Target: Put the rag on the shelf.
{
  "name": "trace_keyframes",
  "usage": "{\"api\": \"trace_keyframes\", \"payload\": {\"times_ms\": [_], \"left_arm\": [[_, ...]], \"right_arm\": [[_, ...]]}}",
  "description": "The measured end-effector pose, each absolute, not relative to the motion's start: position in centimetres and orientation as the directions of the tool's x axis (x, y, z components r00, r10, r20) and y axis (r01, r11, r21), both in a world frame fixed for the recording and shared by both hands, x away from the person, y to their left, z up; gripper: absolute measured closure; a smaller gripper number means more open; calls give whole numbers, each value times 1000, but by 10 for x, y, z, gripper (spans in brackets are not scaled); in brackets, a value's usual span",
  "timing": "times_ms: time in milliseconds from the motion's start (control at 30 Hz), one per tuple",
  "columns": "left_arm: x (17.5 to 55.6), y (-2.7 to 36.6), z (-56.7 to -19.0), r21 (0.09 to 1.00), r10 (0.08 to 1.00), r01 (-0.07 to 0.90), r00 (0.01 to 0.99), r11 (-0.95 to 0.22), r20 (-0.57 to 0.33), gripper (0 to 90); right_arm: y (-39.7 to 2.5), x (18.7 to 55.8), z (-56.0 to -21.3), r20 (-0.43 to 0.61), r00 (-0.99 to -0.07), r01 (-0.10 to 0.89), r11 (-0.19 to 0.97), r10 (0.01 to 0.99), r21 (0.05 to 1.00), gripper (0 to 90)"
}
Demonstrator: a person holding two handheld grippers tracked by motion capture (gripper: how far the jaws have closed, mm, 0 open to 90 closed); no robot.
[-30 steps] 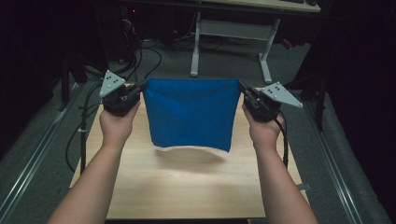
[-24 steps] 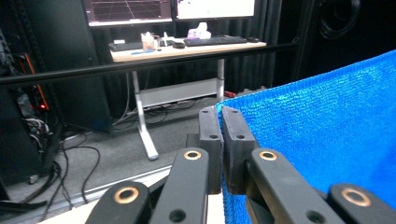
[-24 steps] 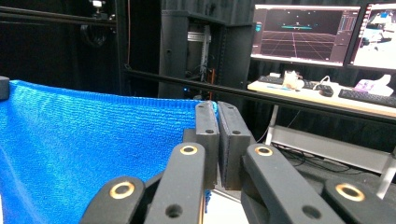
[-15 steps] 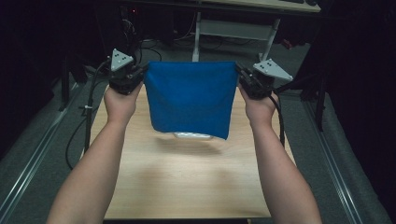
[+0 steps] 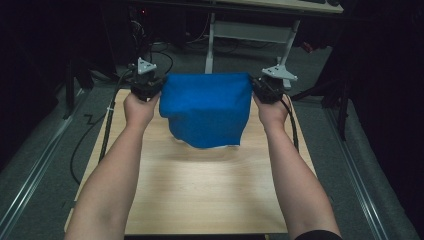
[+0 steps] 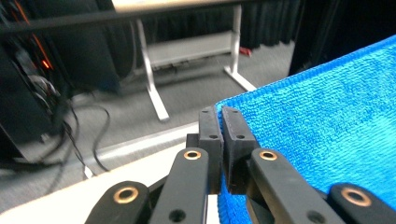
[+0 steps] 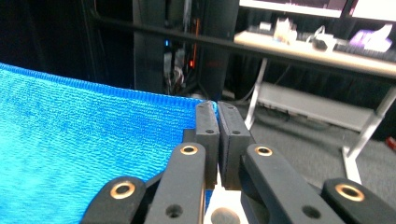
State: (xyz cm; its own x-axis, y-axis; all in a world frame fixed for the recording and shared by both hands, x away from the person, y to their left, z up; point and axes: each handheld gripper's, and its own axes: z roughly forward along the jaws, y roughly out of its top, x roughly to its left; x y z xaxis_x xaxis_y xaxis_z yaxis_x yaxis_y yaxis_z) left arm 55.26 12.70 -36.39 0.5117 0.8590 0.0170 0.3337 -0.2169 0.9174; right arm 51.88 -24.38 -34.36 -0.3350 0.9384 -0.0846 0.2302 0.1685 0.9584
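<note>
A blue cloth [image 5: 207, 107] hangs stretched between both grippers above the far half of the wooden table [image 5: 200, 195]. My left gripper [image 5: 156, 89] is shut on the cloth's upper left corner, and my right gripper [image 5: 256, 88] is shut on its upper right corner. The lower edge of the cloth swings free just above the tabletop and shows a pale underside. In the left gripper view the jaws of the left gripper [image 6: 220, 122] pinch the blue cloth [image 6: 322, 126] at its hem. Seen from the right gripper view, the right gripper [image 7: 215, 116] clamps the blue cloth [image 7: 79, 135] the same way.
Beyond the table's far edge stands a white desk frame [image 5: 250, 35] on a grey floor, with cables [image 5: 95, 140] trailing at the left. A metal rail [image 5: 30, 175] runs along the floor on each side of the table.
Both grippers have carried the cloth away from the person toward the table's far edge. The lower edge has swung forward and lifted off the tabletop.
</note>
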Motion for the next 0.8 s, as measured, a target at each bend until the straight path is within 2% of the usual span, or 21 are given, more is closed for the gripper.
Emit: {"api": "trace_keyframes", "payload": {"times_ms": [200, 400, 800], "left_arm": [[552, 128, -399, 894, 847, 397, 530, -209, -37, 879], [547, 130, -417, 877, 838, 424, 543, -225, -48, 879], [529, 136, -457, 847, 814, 495, 563, -192, -144, 879]], "right_arm": [[-246, 524, -378, -84, -341, 302, 194, 936, 933, 890], [-245, 520, -396, -70, -351, 329, 193, 934, 924, 890], [-245, 504, -436, -41, -372, 394, 198, 927, 897, 889]]}}
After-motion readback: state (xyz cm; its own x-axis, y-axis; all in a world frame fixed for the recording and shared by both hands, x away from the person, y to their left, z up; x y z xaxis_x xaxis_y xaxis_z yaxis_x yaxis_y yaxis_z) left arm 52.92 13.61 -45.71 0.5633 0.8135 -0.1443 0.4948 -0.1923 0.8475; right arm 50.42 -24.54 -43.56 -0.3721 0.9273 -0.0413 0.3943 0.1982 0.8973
